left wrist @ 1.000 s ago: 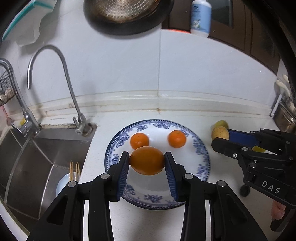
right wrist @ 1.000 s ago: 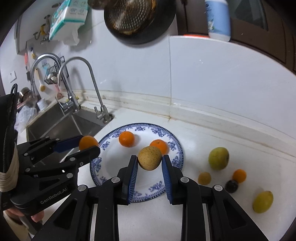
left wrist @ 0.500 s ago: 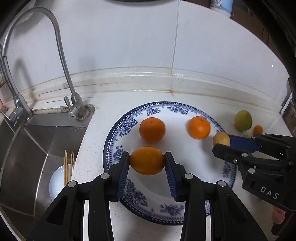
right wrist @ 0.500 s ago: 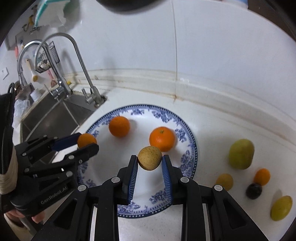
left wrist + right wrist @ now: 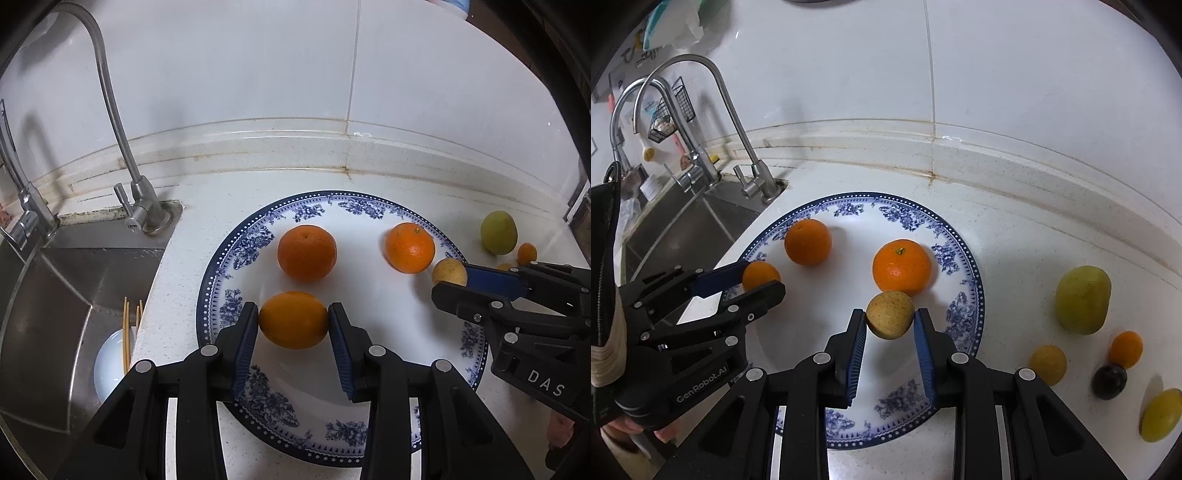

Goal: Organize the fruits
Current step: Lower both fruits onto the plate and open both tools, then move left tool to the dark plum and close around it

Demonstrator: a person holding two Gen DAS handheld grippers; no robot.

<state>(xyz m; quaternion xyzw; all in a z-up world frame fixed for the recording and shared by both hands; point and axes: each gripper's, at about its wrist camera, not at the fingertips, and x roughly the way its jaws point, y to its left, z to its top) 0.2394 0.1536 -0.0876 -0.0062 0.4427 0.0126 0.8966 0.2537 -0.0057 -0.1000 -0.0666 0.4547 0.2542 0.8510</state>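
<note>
An orange [image 5: 293, 319] is being pinched by the left gripper [image 5: 293, 325] low over the blue-patterned plate [image 5: 369, 441]; a speckled tan fruit [image 5: 890, 314] is being clamped by the right gripper [image 5: 890, 325] beside it. Both are being held there, apparently, for grouping with two plated oranges [image 5: 307, 252]; other fruits [image 5: 1082, 305] are being left on the counter [image 5: 1015, 236].

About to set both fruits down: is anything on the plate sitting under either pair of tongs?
Nothing visible. The left tongs hold an orange over bare plate; the right tongs hold a tan fruit just in front of the plated orange, which sits close behind.
</note>
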